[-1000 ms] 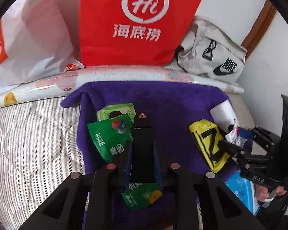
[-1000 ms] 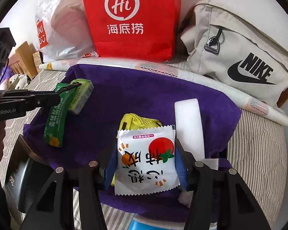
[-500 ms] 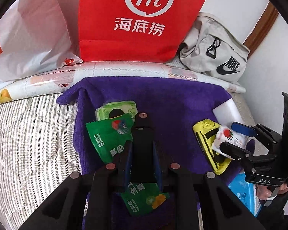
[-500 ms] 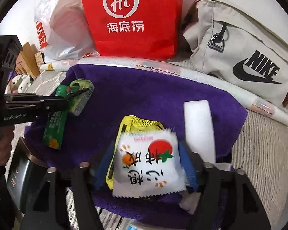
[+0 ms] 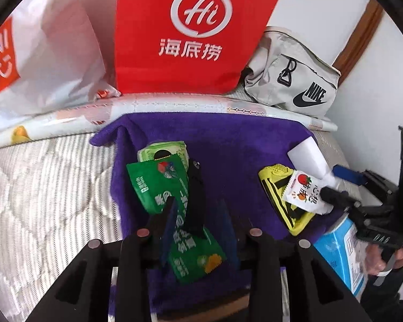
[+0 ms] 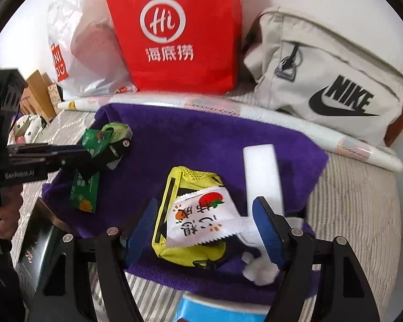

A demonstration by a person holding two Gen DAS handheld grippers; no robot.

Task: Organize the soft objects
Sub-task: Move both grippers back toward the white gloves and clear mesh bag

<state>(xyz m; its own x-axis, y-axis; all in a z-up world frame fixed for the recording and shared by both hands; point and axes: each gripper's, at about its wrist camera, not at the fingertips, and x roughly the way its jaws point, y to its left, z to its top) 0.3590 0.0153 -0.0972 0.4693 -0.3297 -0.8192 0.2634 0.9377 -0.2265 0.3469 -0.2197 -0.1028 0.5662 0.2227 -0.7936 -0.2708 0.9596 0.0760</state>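
Note:
A purple towel (image 5: 228,139) (image 6: 201,145) lies on the striped bed. My left gripper (image 5: 198,209) is open over a green sachet (image 5: 158,185) (image 6: 84,190), with a black strip between its fingers; a green tissue pack (image 5: 161,150) (image 6: 118,130) lies just beyond. My right gripper (image 6: 204,217) (image 5: 338,185) is open; a white snack packet (image 6: 201,220) (image 5: 303,193) lies loose between its fingers on a yellow pouch (image 6: 182,185) (image 5: 279,196). A white foam block (image 6: 260,174) (image 5: 306,158) lies to the right.
A red Hi bag (image 5: 193,32) (image 6: 174,32), a white plastic bag (image 5: 40,53) and a grey Nike bag (image 6: 330,80) (image 5: 290,86) stand behind the towel. A rolled printed sheet (image 5: 174,107) lies along its far edge. A blue box (image 5: 346,255) sits near right.
Both grippers opened. The right let go of the white snack packet, which tipped onto the yellow pouch. The left released the green sachet.

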